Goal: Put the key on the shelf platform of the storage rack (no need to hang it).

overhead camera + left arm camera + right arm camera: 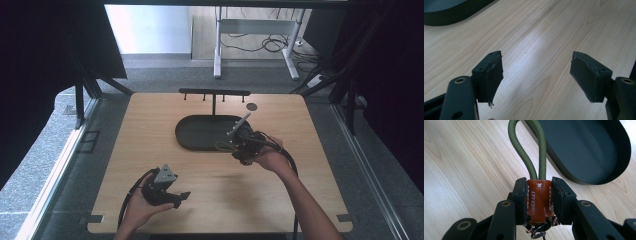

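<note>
My right gripper is shut on a keychain's brown leather tab; an olive-green cord loop rises from the tab, and a dark metal ring hangs below it. In the high view the right gripper hovers at the near right rim of the black oval tray, with the green cord showing beside it. My left gripper stands open over bare wood with nothing between its jaws. It sits near the table's front left.
A black T-shaped rack with several hooks stands behind the tray. A small dark disc lies on the wood at the back right. The tray's corner shows in the left gripper view. Table edges lie close on all sides.
</note>
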`<state>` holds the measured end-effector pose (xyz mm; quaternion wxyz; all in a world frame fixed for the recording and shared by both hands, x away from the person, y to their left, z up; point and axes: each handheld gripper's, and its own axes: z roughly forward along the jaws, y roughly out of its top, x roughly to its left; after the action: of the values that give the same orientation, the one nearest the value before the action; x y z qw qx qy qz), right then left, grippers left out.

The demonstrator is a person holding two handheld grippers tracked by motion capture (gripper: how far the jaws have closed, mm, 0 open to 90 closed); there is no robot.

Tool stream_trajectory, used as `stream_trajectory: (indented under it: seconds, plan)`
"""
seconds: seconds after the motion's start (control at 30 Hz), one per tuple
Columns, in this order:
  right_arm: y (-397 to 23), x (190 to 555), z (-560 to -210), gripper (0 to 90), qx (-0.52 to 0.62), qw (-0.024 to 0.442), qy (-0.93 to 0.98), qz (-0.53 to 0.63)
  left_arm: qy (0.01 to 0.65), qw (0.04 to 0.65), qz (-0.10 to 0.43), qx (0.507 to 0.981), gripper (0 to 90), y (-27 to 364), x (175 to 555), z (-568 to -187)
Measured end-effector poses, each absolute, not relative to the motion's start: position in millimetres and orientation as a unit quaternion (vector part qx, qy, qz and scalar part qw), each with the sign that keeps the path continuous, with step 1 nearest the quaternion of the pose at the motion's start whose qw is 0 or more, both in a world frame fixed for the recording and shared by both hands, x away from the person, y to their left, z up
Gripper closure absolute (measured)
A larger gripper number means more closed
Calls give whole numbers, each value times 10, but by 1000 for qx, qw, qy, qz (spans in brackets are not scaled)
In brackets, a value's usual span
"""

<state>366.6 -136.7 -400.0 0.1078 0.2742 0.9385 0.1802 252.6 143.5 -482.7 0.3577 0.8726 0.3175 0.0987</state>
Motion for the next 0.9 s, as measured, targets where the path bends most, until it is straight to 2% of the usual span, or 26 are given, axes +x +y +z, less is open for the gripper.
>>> stream_trajectory:
  seconds: [0.9]
  plan:
    - [-1192,3743,-3971,671,260,104,942,183,316,357,99,873,269,1424,2526,-4834]
